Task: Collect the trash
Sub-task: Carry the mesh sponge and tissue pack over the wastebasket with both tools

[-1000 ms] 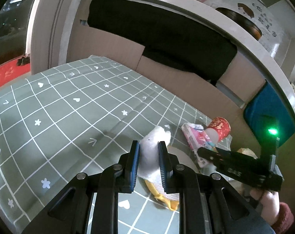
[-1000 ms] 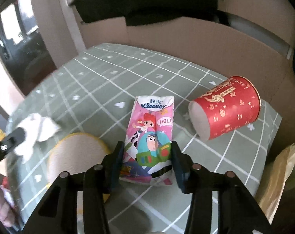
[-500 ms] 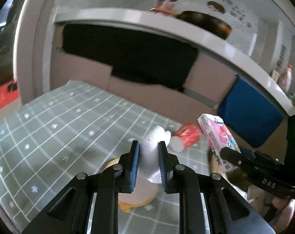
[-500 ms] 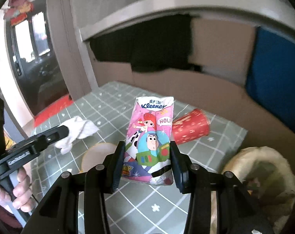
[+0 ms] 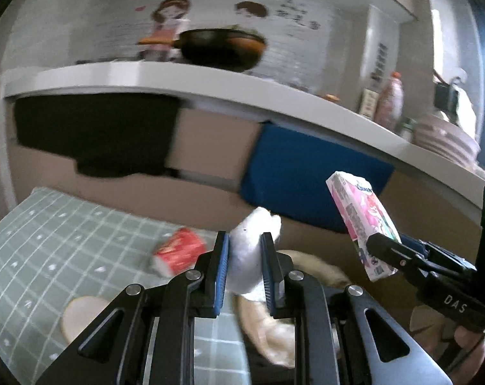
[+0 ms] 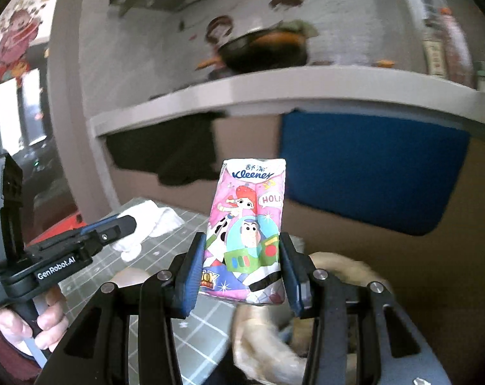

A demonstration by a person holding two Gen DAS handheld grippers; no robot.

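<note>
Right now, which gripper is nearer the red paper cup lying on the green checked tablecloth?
Left. The left gripper, shut on a crumpled white tissue, hangs just right of the red paper cup. The right gripper, clamping a pink Kleenex tissue pack, is farther right.

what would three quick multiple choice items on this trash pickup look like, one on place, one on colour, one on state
1. Where is the red paper cup?
A. lying on the checked tablecloth
B. in the right gripper
C. on the shelf

2. What colour is the crumpled tissue?
A. blue
B. white
C. red

3. What does the right gripper hold?
A. nothing
B. the cup
C. the Kleenex pack

Answers: 1 A, it lies on its side on the cloth; 2 B, white wad pinched in the left gripper; 3 C, both pads press its sides.
</note>
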